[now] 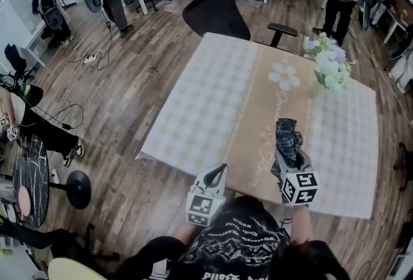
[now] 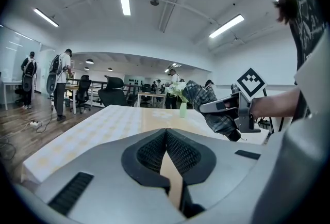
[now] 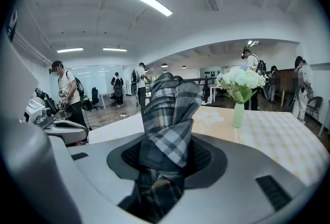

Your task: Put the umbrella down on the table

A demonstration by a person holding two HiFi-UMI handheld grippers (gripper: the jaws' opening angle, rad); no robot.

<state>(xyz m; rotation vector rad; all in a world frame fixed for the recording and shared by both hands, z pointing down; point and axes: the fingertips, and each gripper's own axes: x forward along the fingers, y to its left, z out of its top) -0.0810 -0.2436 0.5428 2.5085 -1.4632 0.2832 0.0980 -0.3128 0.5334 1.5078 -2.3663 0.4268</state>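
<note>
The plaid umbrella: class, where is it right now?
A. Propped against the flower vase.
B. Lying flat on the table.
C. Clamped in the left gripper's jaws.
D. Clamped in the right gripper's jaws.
D: the right gripper view shows the folded umbrella pinched between the jaws of the right gripper, while the left gripper is shut on nothing.
</note>
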